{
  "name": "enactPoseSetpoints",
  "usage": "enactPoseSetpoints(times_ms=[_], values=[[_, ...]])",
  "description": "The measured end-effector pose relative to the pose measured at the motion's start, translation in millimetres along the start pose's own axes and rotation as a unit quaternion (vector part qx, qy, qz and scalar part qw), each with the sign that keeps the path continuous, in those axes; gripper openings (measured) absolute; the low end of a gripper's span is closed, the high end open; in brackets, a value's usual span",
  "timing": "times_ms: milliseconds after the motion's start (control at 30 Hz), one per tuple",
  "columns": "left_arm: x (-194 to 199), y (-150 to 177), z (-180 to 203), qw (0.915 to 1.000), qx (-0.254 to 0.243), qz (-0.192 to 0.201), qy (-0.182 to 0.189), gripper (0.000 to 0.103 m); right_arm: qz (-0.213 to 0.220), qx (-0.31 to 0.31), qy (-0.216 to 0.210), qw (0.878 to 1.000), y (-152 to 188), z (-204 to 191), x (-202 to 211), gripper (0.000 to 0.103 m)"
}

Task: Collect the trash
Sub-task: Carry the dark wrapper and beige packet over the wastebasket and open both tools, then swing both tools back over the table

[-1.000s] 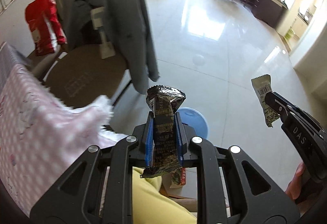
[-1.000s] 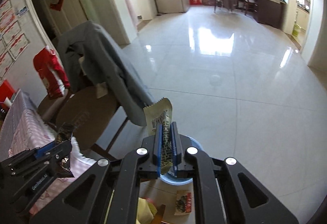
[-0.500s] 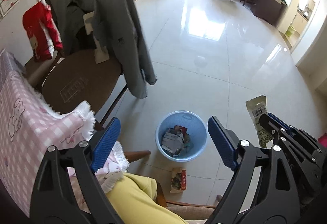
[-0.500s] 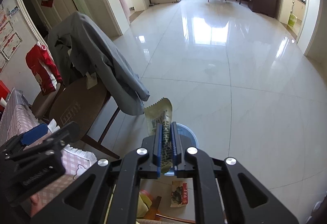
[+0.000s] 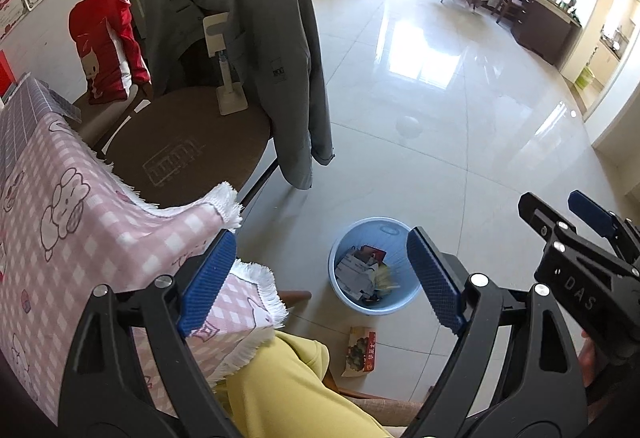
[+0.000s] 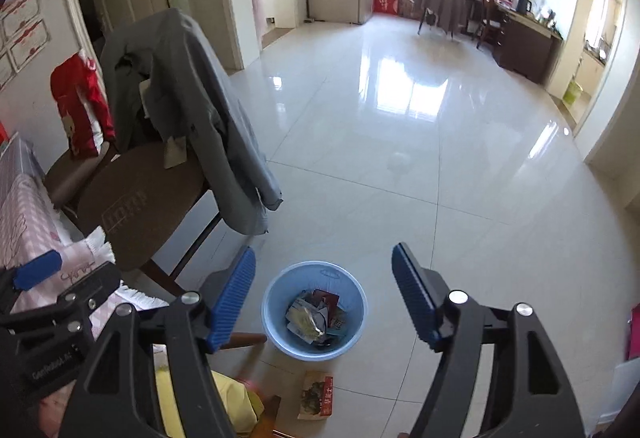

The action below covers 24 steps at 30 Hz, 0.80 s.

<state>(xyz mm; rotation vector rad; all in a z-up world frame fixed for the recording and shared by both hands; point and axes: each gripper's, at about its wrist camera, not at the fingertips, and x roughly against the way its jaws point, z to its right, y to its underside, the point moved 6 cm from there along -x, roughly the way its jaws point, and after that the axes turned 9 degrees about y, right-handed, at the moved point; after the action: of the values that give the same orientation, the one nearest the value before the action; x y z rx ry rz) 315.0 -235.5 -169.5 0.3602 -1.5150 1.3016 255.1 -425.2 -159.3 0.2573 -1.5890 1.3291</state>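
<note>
Far left, the pink checked tablecloth [image 5: 60,222] hangs over the table edge, fringe dangling, and beside it sits the brown chair [image 5: 188,154] with a grey jacket [image 5: 260,38] draped over its back. Nothing there being touched.

Now the left gripper [image 5: 320,278]: its jaws stand wide apart and empty. A second ago it was pinching a dark crinkled wrapper; half a second ago it had already let go. That one's in the bin.

Centre floor, the blue bin [image 6: 314,310] sits on the pale tiles just below both tools, with a heap of wrappers [image 6: 314,314] inside. On top lies a yellowish packet [image 6: 306,318], and that looks to me like the piece the other tool was carrying.

And there's the news: the right gripper [image 6: 324,294], clamped on that pale packet half a second ago, has now sprung open too, blue pads [image 6: 412,294] spread, nothing between them. Both drops made, both tools free, hovering above the bin.

One thing spoils it. A flat red-edged snack packet [image 6: 316,396] lies on the tiles just beside the bin, on the near side, outside the rim. I'd call that the obvious next pick, and it needs a low reach to the floor.
</note>
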Motion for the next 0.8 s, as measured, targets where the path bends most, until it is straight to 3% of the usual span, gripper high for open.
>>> enactPoseSetpoints(times_ms=[433, 800], values=[[41.8, -4.1, -29.8, 0.9993, 0.02, 0.033, -0.002, 0.086, 0.003, 0.02, -0.024, 1.0, -1.0, -35.5, 18.9, 0.07], [93.1, 13.2, -109.3, 0.9932, 0.085, 0.065, -0.045, 0.086, 0.028, 0.089, -0.079, 0.992, -1.0, -123.3, 58.3, 0.07]])
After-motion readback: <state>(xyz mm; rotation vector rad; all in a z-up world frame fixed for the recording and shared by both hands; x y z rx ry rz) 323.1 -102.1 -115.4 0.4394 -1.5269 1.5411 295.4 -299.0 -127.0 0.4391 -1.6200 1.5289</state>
